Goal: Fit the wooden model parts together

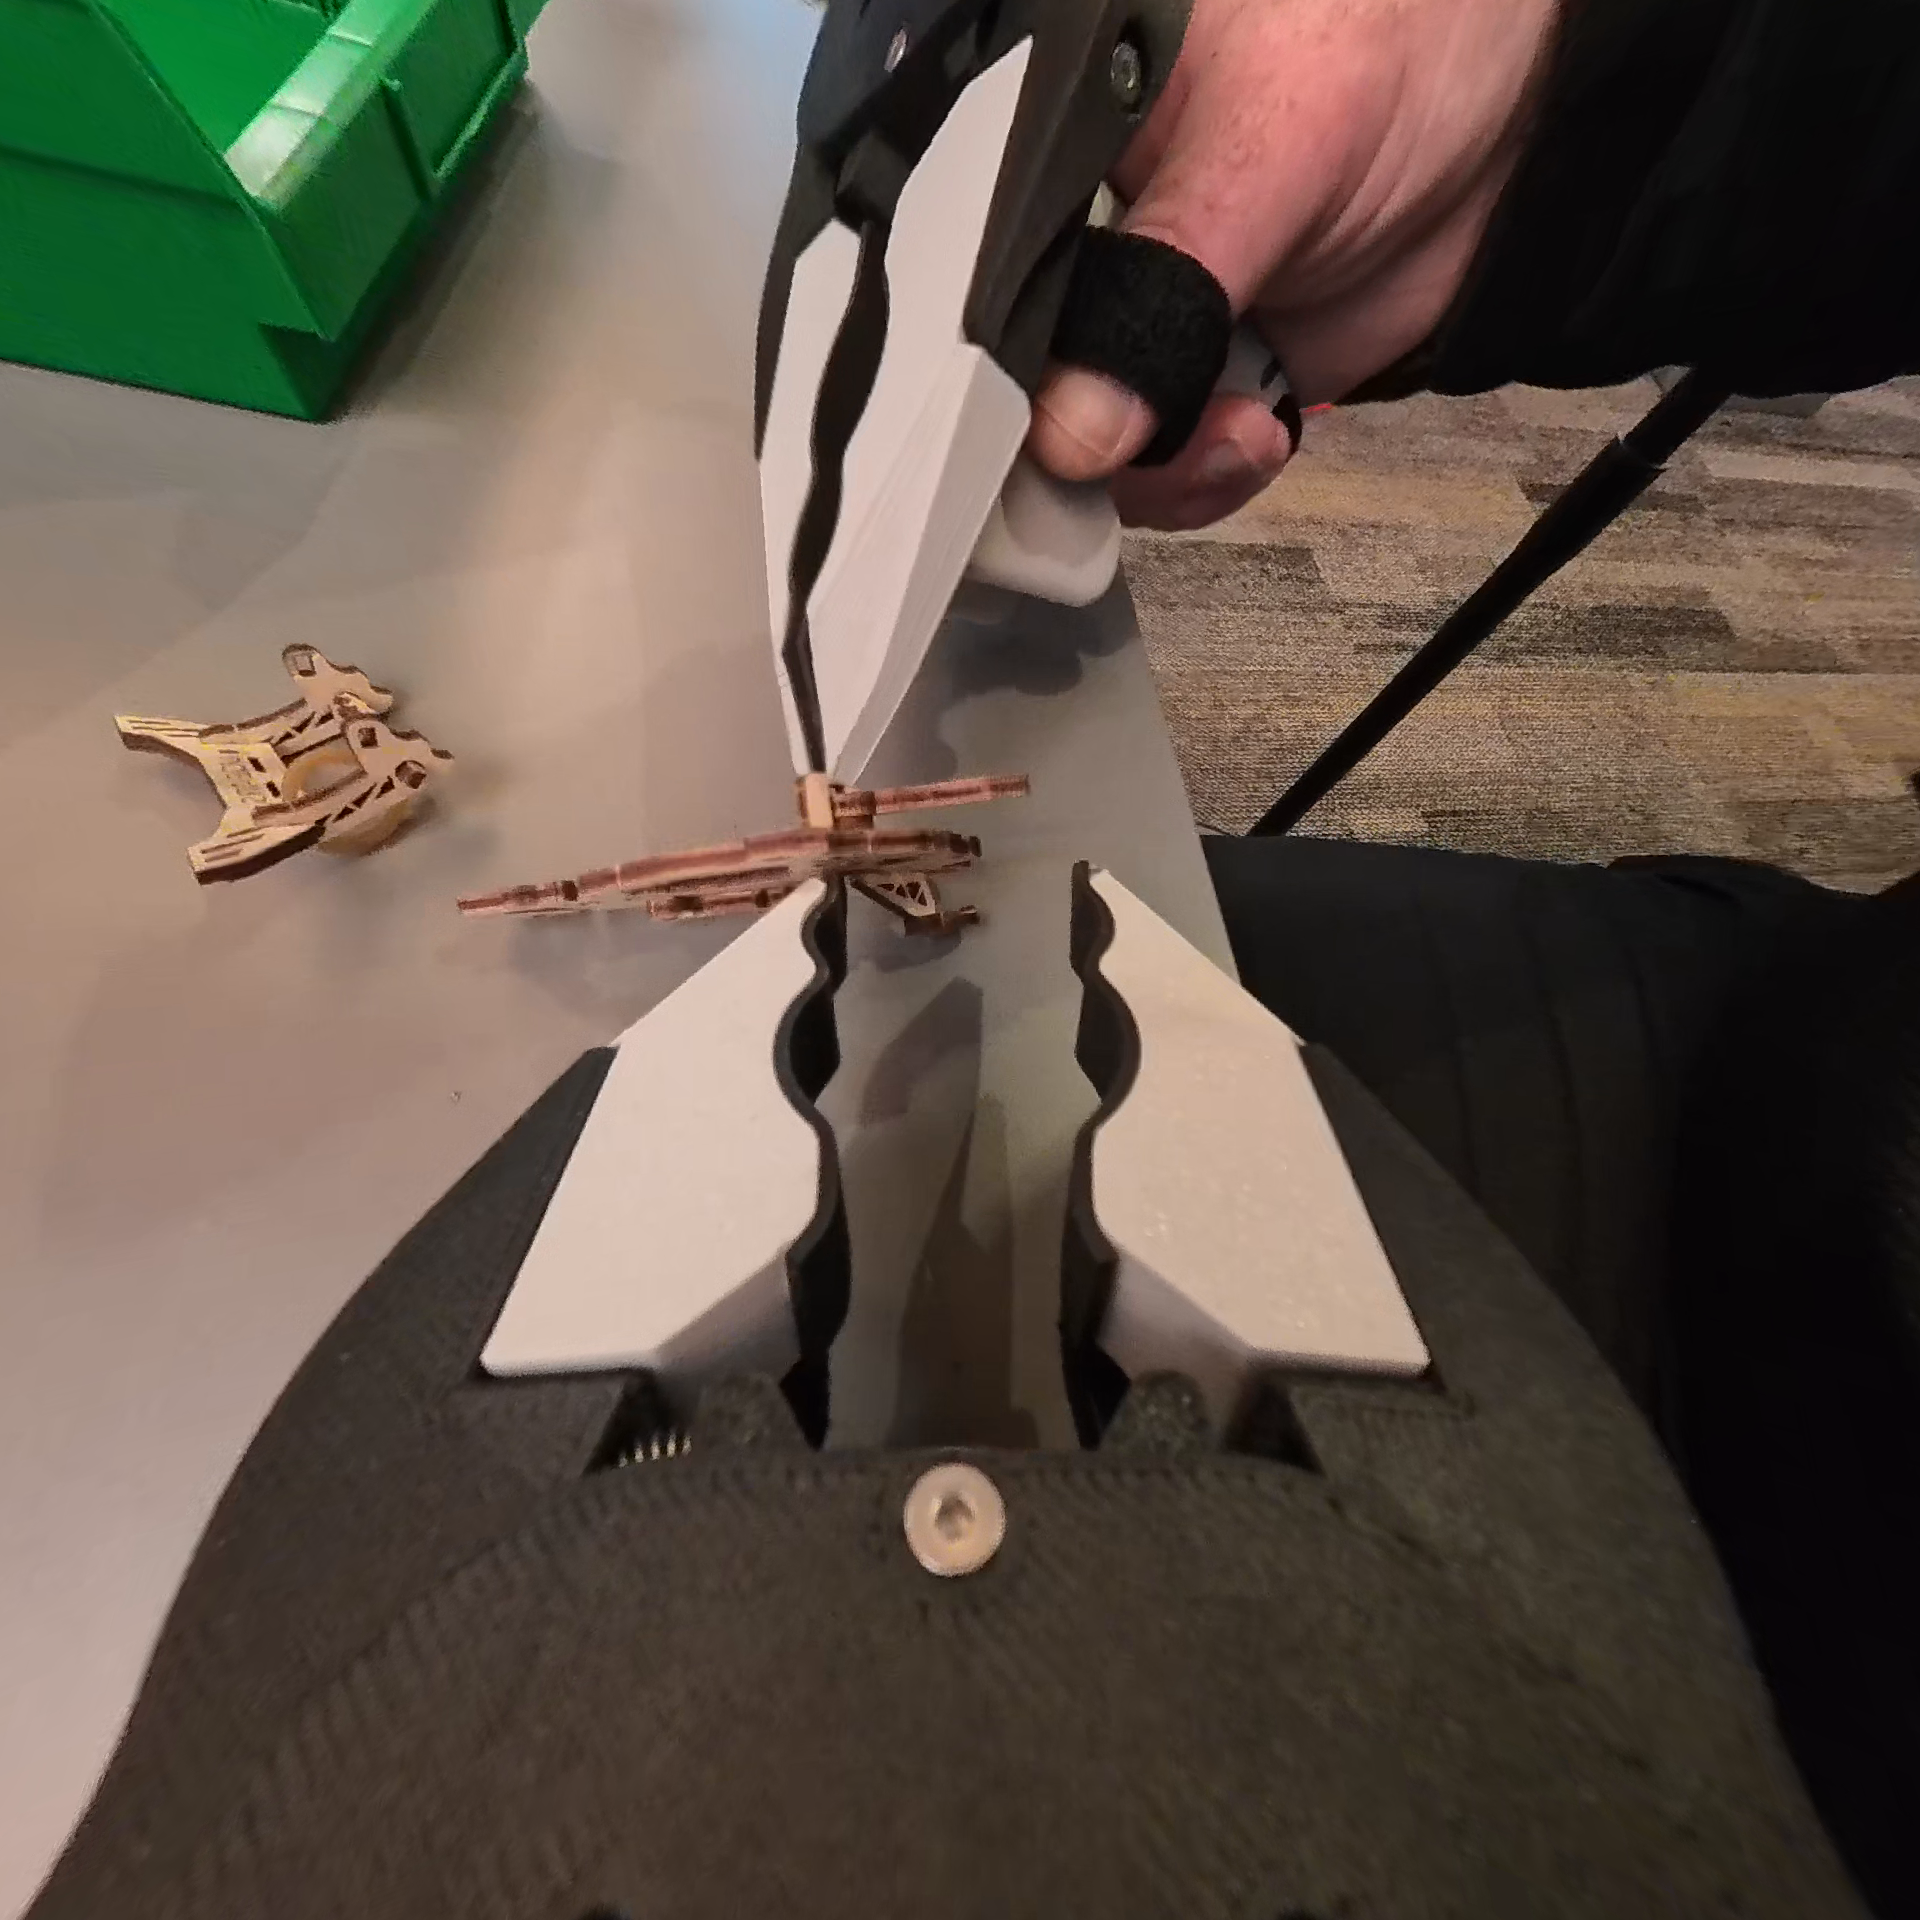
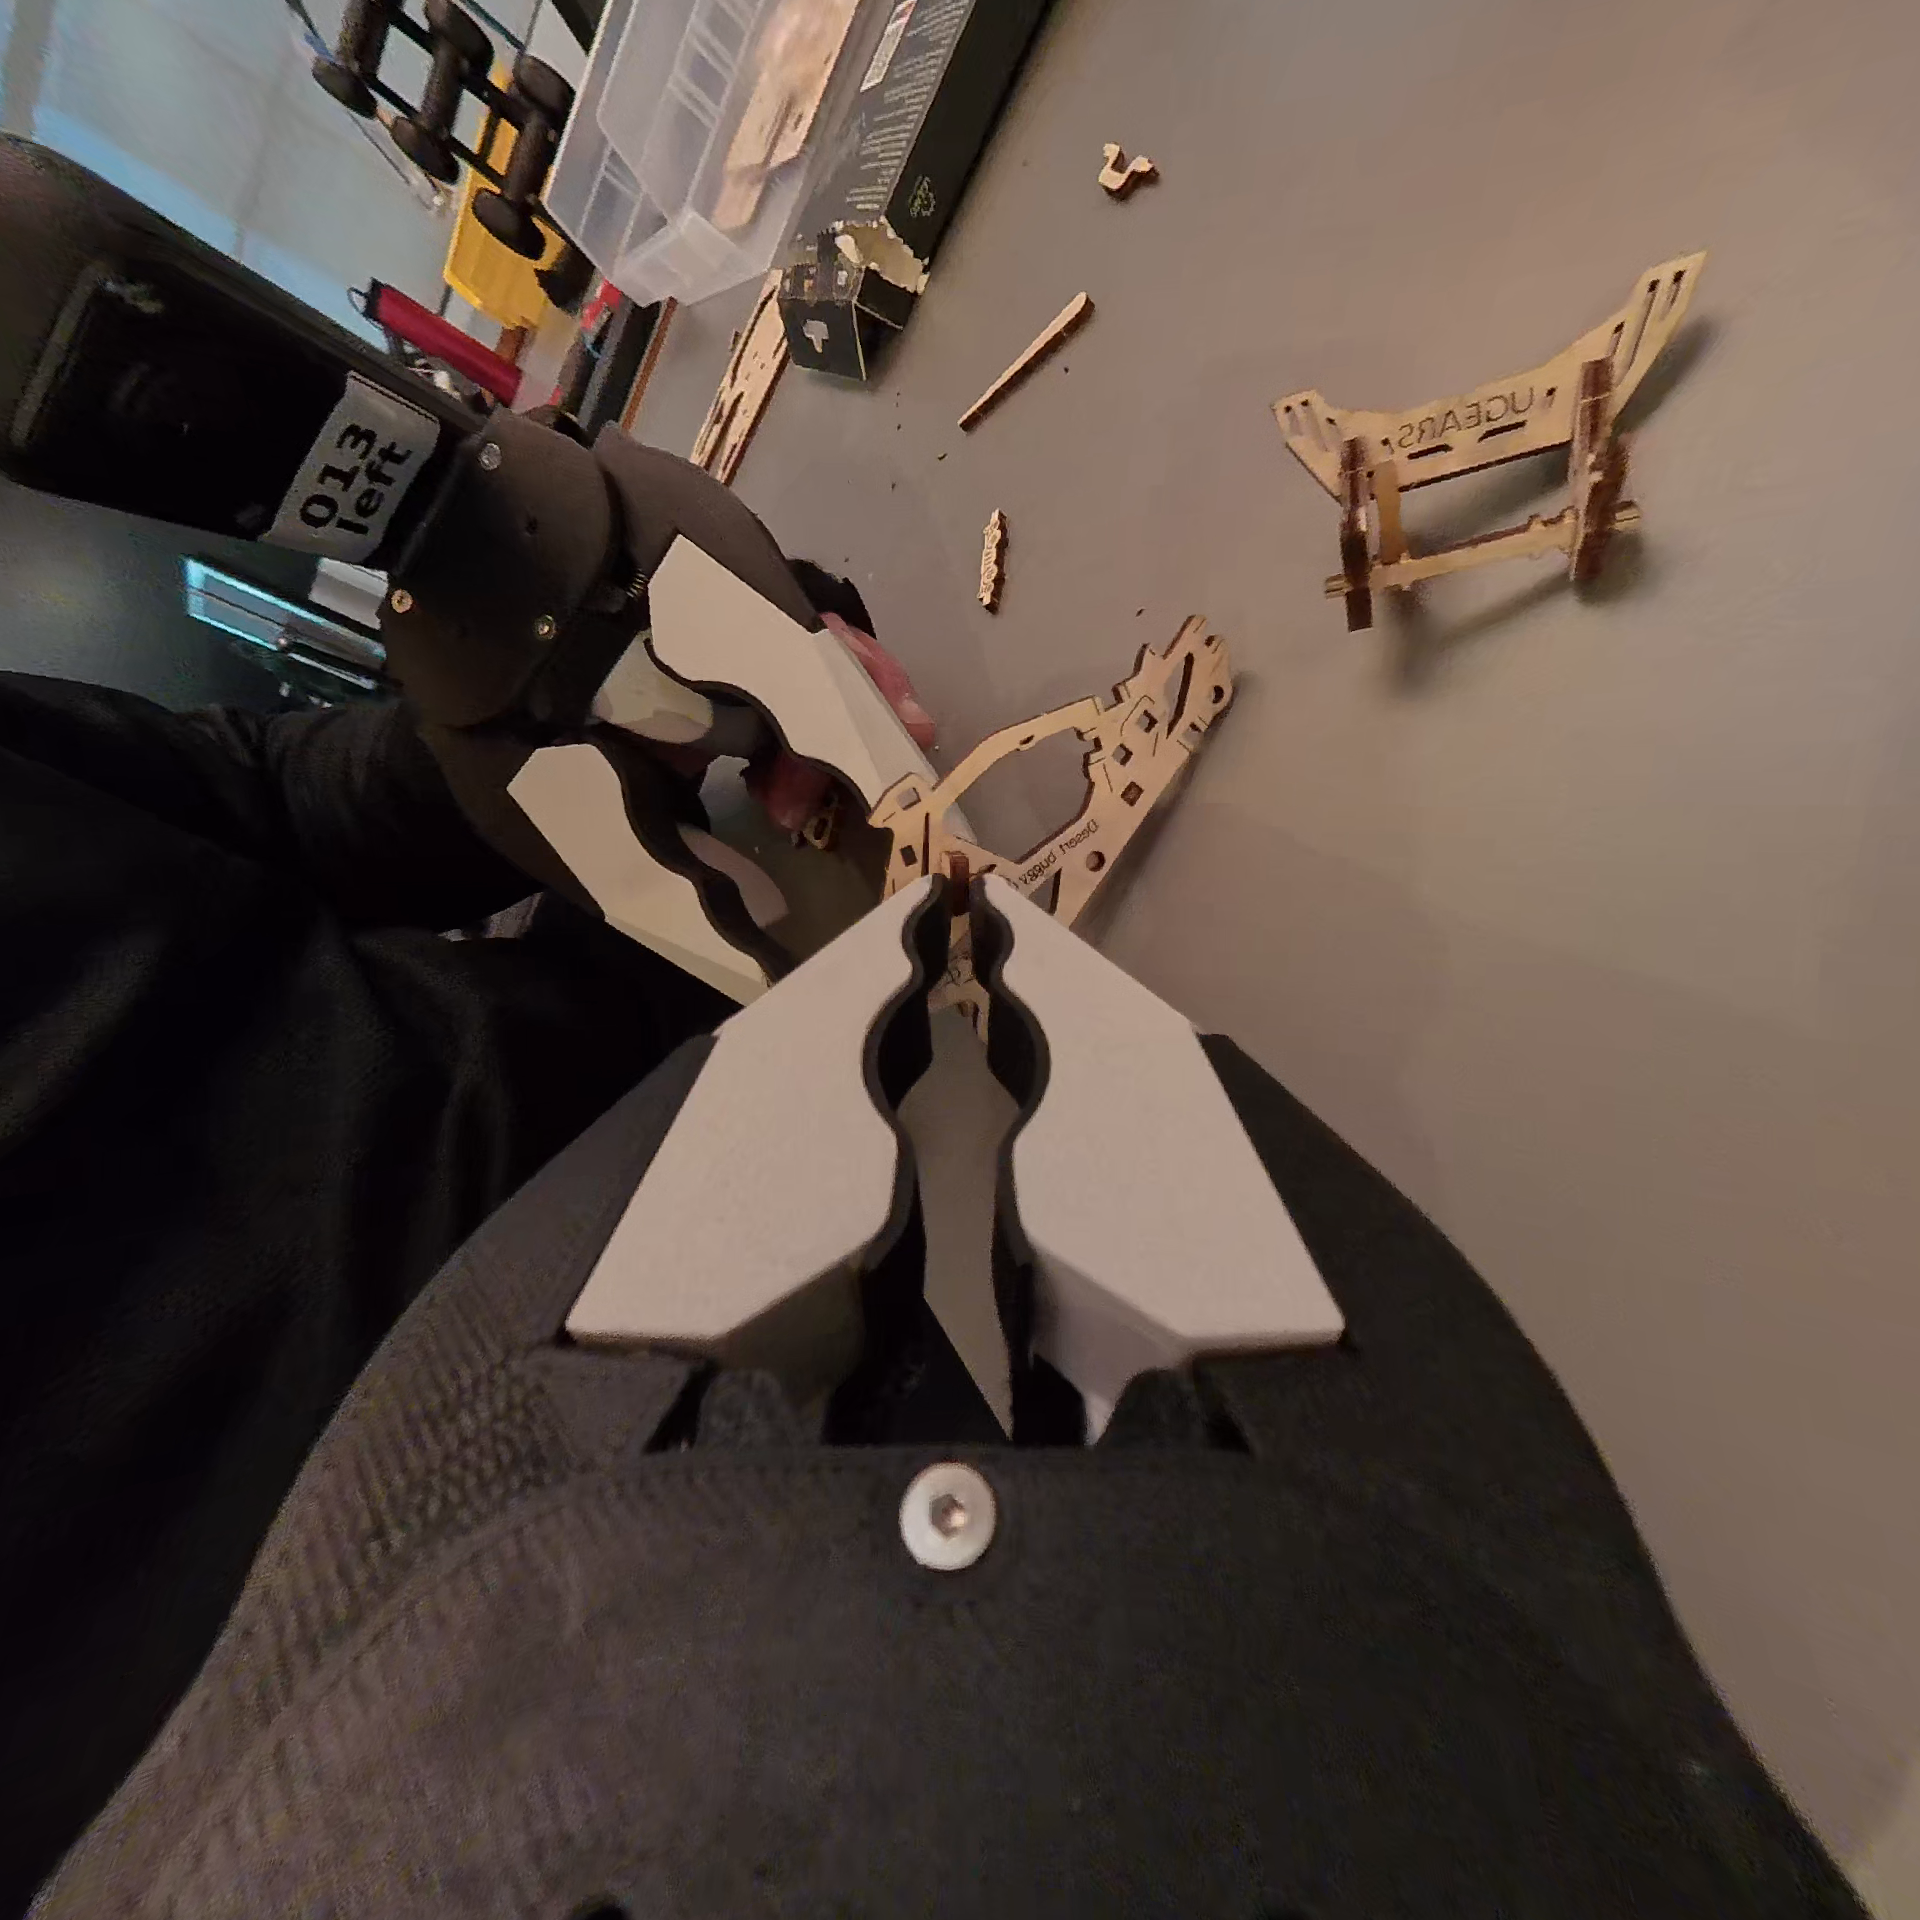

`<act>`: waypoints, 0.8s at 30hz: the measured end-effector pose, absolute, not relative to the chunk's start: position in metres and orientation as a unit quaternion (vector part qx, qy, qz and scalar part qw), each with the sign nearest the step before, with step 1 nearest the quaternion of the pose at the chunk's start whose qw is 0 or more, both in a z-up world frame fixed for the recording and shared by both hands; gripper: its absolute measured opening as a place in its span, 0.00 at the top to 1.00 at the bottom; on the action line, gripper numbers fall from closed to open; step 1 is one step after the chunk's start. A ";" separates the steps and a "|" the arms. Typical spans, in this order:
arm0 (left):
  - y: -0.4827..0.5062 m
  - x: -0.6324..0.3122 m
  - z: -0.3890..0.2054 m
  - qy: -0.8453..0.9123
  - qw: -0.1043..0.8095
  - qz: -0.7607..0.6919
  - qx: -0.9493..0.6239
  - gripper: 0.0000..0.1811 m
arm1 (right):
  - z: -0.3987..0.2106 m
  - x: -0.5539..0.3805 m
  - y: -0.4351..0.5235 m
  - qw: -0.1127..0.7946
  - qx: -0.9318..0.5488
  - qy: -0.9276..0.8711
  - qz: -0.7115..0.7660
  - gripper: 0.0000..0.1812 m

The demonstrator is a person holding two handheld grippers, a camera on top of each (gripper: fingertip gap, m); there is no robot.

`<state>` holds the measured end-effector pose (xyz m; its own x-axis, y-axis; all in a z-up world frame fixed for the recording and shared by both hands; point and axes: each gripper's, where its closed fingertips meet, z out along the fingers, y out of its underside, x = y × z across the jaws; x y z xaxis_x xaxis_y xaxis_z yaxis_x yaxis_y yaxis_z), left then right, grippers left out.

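Left wrist view
Left gripper (image 1: 951,883): white wedge-shaped fingers with wavy black inner pads, spread well apart and holding nothing; its left fingertip (image 1: 800,899) sits right at the flat laser-cut wooden frame panel (image 1: 727,873), though I cannot tell if they touch.
Right gripper (image 1: 816,758): comes down from above, its tips pinched together on a small wooden tab (image 1: 814,800) that stands up from the panel.
Panel: seen edge-on, lifted clear of the grey tabletop (image 1: 416,1039), near the table's edge.
Sub-assembly: a small wooden bracket-like sub-assembly (image 1: 286,764) lies on the table, well apart to the left.
Bin: a green plastic bin (image 1: 208,187) stands at the far left.
Hand (image 1: 1299,208): wraps the right gripper's handle, with a black band round one finger.

Right wrist view
Right gripper (image 2: 961,894): jaws nearly closed, clamped on the thin wooden tab (image 2: 958,868).
Panel (image 2: 1122,769): open, cut-out outline, stretching away beyond the fingertips.
Left gripper (image 2: 821,883): reaches in from the left, jaws parted, tips by the panel's near end.
Sub-assembly (image 2: 1475,468): rests on the table (image 2: 1455,935), farther off.
Loose pieces: a thin wooden strip (image 2: 1023,362), a short notched piece (image 2: 992,558) and a small hook-shaped piece (image 2: 1127,171) lie scattered.
Boxes: a black cardboard box (image 2: 914,187) and a clear plastic container (image 2: 686,135) sit at the far edge.
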<state>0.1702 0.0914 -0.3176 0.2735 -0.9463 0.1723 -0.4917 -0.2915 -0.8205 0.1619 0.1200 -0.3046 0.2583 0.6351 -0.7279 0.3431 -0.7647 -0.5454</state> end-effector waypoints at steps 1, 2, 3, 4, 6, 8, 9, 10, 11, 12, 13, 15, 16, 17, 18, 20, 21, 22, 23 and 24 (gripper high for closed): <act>0.091 0.171 -0.318 0.494 0.325 -0.348 -0.728 0.77 | -0.304 0.161 0.119 0.136 -0.779 -0.312 0.527 1.00; 0.091 0.171 -0.318 0.489 0.321 -0.353 -0.730 0.77 | -0.304 0.161 0.119 0.133 -0.777 -0.310 0.532 1.00; 0.091 0.171 -0.317 0.481 0.315 -0.363 -0.733 0.77 | -0.304 0.161 0.120 0.135 -0.777 -0.305 0.534 1.00; 0.090 0.171 -0.316 0.471 0.309 -0.378 -0.735 0.77 | -0.304 0.160 0.121 0.136 -0.777 -0.301 0.536 1.00; 0.090 0.169 -0.314 0.451 0.300 -0.400 -0.739 0.77 | -0.303 0.158 0.119 0.137 -0.774 -0.296 0.542 1.00; 0.089 0.168 -0.311 0.426 0.287 -0.430 -0.742 0.75 | -0.302 0.156 0.118 0.140 -0.771 -0.288 0.551 1.00; 0.088 0.167 -0.309 0.410 0.280 -0.449 -0.743 0.74 | -0.302 0.155 0.118 0.143 -0.770 -0.285 0.553 1.00; 0.088 0.167 -0.306 0.394 0.274 -0.466 -0.743 0.74 | -0.301 0.154 0.118 0.146 -0.768 -0.282 0.556 1.00; 0.088 0.166 -0.304 0.379 0.267 -0.482 -0.743 0.72 | -0.301 0.153 0.118 0.148 -0.766 -0.277 0.560 1.00; 0.087 0.165 -0.302 0.366 0.260 -0.496 -0.743 0.70 | -0.301 0.152 0.117 0.151 -0.765 -0.274 0.563 1.00; 0.087 0.164 -0.300 0.353 0.253 -0.509 -0.743 0.68 | -0.301 0.151 0.117 0.154 -0.763 -0.271 0.566 1.00; 0.088 0.161 -0.297 0.330 0.242 -0.528 -0.744 0.67 | -0.301 0.149 0.117 0.158 -0.761 -0.264 0.572 1.00; 0.090 0.160 -0.295 0.318 0.242 -0.535 -0.744 0.66 | -0.301 0.148 0.117 0.164 -0.760 -0.263 0.572 1.00; 0.091 0.159 -0.295 0.315 0.243 -0.536 -0.745 0.67 | -0.300 0.148 0.118 0.171 -0.759 -0.262 0.571 1.00; 0.092 0.158 -0.295 0.313 0.246 -0.531 -0.748 0.67 | -0.300 0.147 0.118 0.176 -0.758 -0.261 0.570 1.00; 0.096 0.158 -0.296 0.308 0.250 -0.523 -0.755 0.68 | -0.299 0.145 0.116 0.182 -0.755 -0.262 0.572 1.00; 0.097 0.157 -0.297 0.309 0.251 -0.516 -0.758 0.70 | -0.299 0.144 0.116 0.187 -0.755 -0.262 0.571 1.00; 0.098 0.157 -0.297 0.312 0.255 -0.511 -0.759 0.71 | -0.298 0.143 0.116 0.192 -0.754 -0.261 0.571 1.00; 0.099 0.157 -0.297 0.313 0.260 -0.508 -0.759 0.72 | -0.298 0.143 0.117 0.200 -0.755 -0.257 0.570 1.00; 0.099 0.157 -0.298 0.316 0.261 -0.503 -0.761 0.73 | -0.298 0.144 0.119 0.211 -0.758 -0.254 0.563 1.00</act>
<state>0.1569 0.0991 -0.2978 0.2946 -0.7441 0.5996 -0.2185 -0.6633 -0.7158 0.1441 0.1186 -0.2983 0.2374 0.6232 -0.7452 0.1476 -0.7814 -0.6064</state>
